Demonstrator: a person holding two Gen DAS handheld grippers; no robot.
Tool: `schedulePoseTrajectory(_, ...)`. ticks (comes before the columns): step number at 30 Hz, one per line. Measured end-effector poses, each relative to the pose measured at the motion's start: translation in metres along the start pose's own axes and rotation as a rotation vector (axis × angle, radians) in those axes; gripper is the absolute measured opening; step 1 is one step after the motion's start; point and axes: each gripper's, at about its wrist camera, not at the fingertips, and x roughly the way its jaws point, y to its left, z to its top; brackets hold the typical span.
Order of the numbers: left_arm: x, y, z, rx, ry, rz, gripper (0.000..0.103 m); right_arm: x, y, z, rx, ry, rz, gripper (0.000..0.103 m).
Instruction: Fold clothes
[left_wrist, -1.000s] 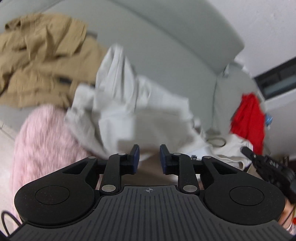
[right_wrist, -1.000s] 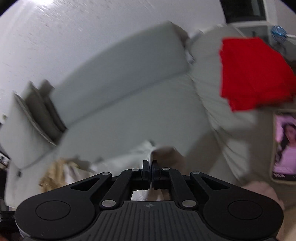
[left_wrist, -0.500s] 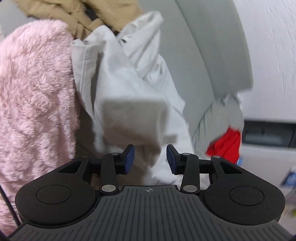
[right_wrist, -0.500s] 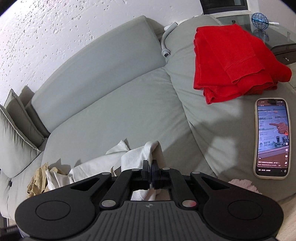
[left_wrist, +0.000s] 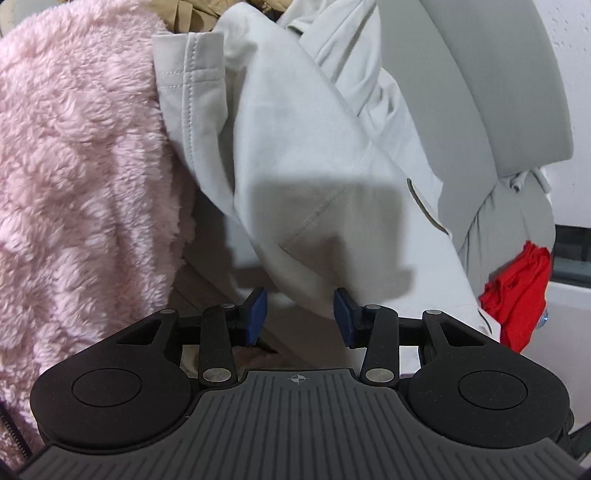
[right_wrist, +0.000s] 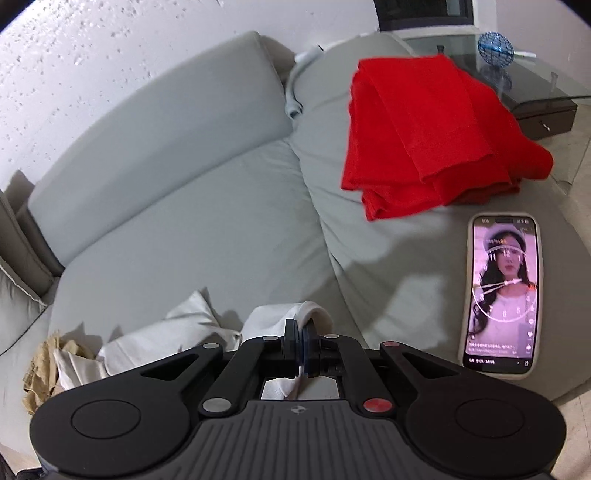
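Pale grey garment hangs rumpled and unfolded over the sofa, right gripper clamped on its edge, left gripper wide apart, empty, just beneath; red garment lies folded, pink fleece and tan clothes unfolded.

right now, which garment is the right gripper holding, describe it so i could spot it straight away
Start at the grey sofa and look to the front edge of its seat. There the right gripper has its jaws shut on a fold of the pale off-white garment. It is smooth with stitched hems, unlike the folded red cloth or the crumpled tan garment.
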Motion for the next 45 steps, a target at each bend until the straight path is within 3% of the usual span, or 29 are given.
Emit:
schedulePoseTrajectory(5, -0.011, 0.007, 0.002, -0.068, -0.043, -0.087, 0.048, 0.001, -0.004, 0.000, 0.021, 0.005, 0.019, 0.005)
schedulePoseTrajectory(21, 0.041, 0.009, 0.005, -0.121, 0.023, -0.041, 0.053, 0.000, -0.010, 0.001, 0.031, 0.026, 0.037, 0.005)
schedulePoseTrajectory(22, 0.042, 0.010, 0.006, -0.120, 0.012, -0.043, 0.051, 0.000, -0.010, 0.001, 0.030, 0.027, 0.037, 0.005)
schedulePoseTrajectory(24, 0.040, 0.008, 0.008, -0.103, -0.002, -0.058, 0.037, 0.000, -0.011, 0.001, 0.029, 0.033, 0.038, 0.005)
schedulePoseTrajectory(26, 0.036, 0.005, 0.009, -0.071, -0.014, -0.080, 0.011, -0.001, -0.012, 0.001, 0.031, 0.037, 0.041, 0.005)
schedulePoseTrajectory(30, 0.000, -0.015, 0.004, 0.054, -0.104, -0.064, 0.005, -0.004, -0.014, 0.000, 0.036, 0.048, 0.064, 0.005)
schedulePoseTrajectory(34, -0.056, -0.027, -0.002, 0.161, -0.212, -0.107, 0.004, -0.008, -0.014, -0.003, 0.034, 0.063, 0.115, 0.005)
schedulePoseTrajectory(40, -0.138, -0.024, 0.000, 0.221, -0.341, -0.215, 0.004, -0.017, -0.006, -0.009, 0.071, 0.084, 0.269, 0.005)
schedulePoseTrajectory(42, -0.160, -0.027, 0.003, 0.242, -0.387, -0.232, 0.004, -0.018, 0.000, -0.010, 0.121, 0.096, 0.362, 0.005)
schedulePoseTrajectory(45, -0.194, -0.038, 0.002, 0.303, -0.463, -0.246, 0.004, -0.030, 0.009, -0.008, 0.145, 0.046, 0.430, 0.005)
